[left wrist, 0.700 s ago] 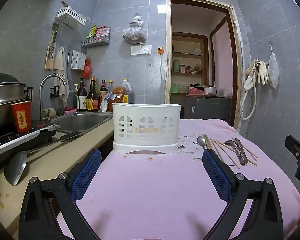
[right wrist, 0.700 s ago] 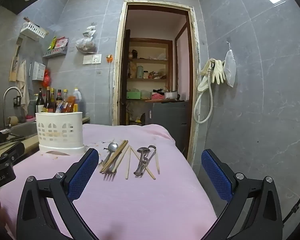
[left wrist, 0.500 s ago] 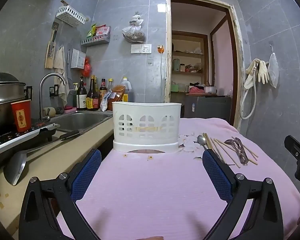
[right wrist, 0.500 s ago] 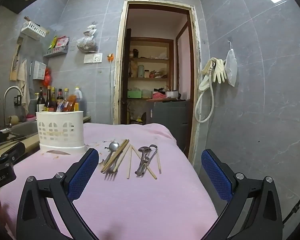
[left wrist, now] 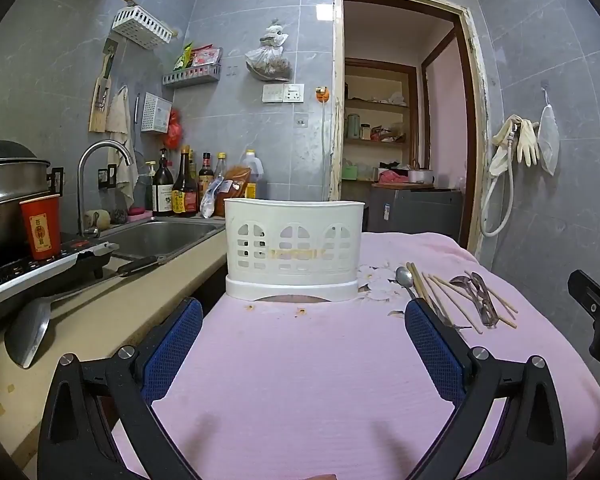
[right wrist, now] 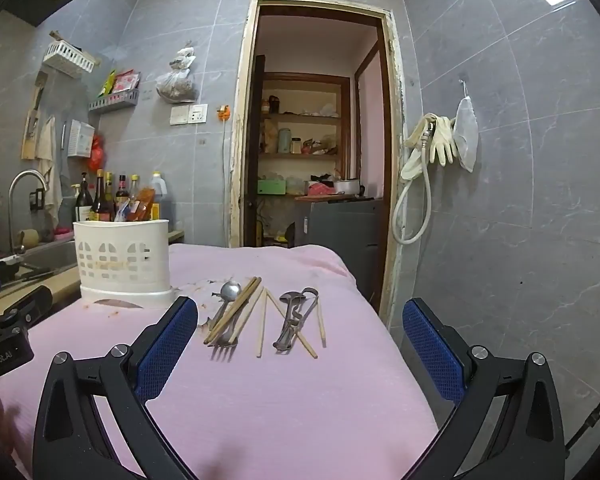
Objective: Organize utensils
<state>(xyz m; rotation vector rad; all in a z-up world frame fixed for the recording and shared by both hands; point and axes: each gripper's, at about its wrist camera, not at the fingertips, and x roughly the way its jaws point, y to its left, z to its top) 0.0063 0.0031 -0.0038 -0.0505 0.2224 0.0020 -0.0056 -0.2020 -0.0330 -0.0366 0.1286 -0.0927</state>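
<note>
Left tool (left wrist: 302, 354): jaws spread wide, nothing between the blue pads, hovering low over the pink cloth (left wrist: 300, 380) and aimed straight at the white utensil caddy (left wrist: 294, 246). Right tool (right wrist: 300, 354): likewise wide, empty, pointed at the loose cutlery, so prob. set up for the first pick. Caddy: upright, slotted walls, on its own drip base at the far left part of the cloth, next to the counter (left wrist: 100, 316) w/ sink (left wrist: 160, 236); appears empty, though inside not fully visible. Utensils, all flat on the cloth, just right of the caddy, handles roughly toward the camera, which suits a grab along the shaft: spoon (right wrist: 229, 294) and fork (right wrist: 223, 346) overlapping w/ a pair of chopsticks (right wrist: 236, 308); further chopsticks fanned alongside; a second cluster of dark metal spoons (right wrist: 294, 316), tangled, exact count unclear. Items touch or cross each other, so singling one out likely needs a narrow approach. Task status: not yet begun by the look of it, nothing in the caddy, nothing held. Misc.: small crumbs/stains on cloth in front of caddy; bottles (left wrist: 180, 188) behind the sink.
</note>
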